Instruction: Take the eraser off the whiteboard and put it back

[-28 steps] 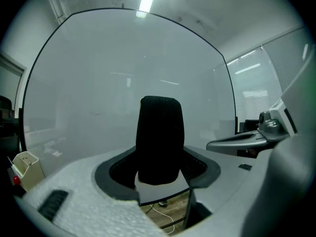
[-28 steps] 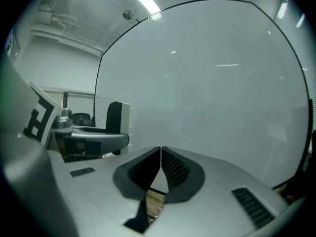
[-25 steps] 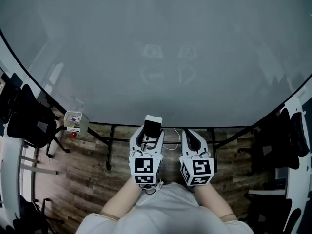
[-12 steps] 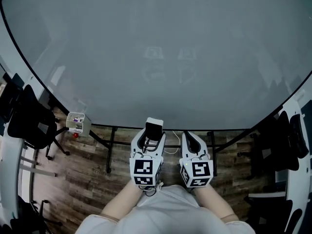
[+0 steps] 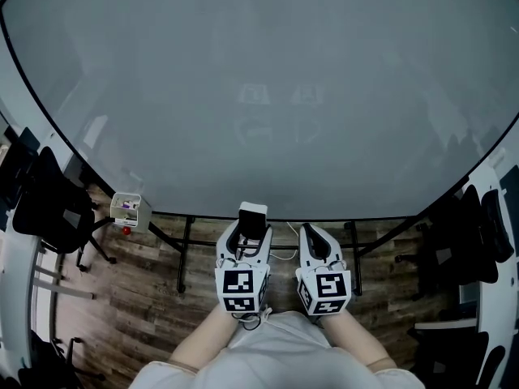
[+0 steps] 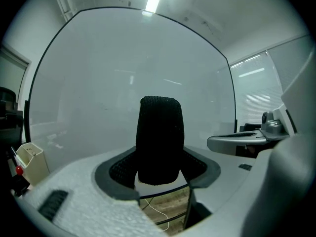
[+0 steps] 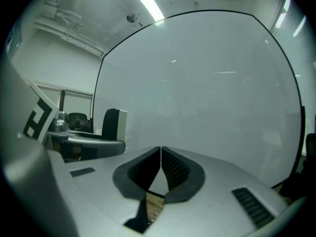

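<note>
Eraser (image 5: 253,215) clamped in left gripper (image 5: 252,233) before whiteboard (image 5: 259,96); right gripper (image 5: 313,235) closed, empty; small white box (image 5: 127,209) lower left.

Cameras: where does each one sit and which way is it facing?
Head view: on the person's head, looking forward and down at whiteboard and wood floor; shows forearms, left tongs holding eraser, right tongs.
Left gripper view: rides the left tongs, faces the whiteboard past the clamped eraser.
Right gripper view: rides the right tongs, shut and empty, facing the whiteboard.
Shared: all three show whiteboard and eraser.
</note>
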### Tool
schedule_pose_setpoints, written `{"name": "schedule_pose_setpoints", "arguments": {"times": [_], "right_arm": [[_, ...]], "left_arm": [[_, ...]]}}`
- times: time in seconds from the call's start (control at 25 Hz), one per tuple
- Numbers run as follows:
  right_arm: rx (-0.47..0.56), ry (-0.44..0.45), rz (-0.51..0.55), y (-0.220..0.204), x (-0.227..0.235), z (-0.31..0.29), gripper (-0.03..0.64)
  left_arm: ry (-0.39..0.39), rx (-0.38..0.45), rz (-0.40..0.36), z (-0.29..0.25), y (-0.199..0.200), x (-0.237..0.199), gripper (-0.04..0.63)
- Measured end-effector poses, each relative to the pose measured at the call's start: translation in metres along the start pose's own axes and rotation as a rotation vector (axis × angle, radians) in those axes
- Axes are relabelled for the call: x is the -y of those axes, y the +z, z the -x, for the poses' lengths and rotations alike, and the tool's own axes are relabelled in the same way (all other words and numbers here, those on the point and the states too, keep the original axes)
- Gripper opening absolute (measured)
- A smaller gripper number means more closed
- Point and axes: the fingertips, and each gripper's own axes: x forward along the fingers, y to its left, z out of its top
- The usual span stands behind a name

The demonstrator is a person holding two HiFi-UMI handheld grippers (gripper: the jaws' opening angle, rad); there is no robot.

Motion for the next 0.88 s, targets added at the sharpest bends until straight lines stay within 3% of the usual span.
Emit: {"name": "schedule_pose_setpoints", "arguments": {"times": [0.28, 0.88], "right_arm": [[0.000, 0.004, 0.003, 0.000, 0.002, -0.003, 0.029], [0.001, -0.015, -0.008, 0.006, 0.024, -0.019, 0.028]], "left_arm": [[0.017, 0.011, 0.006, -0.009, 0.006, -0.009, 0.258], [0.060, 0.103, -0.054, -0.060, 0.076, -0.027, 0.258]]}}
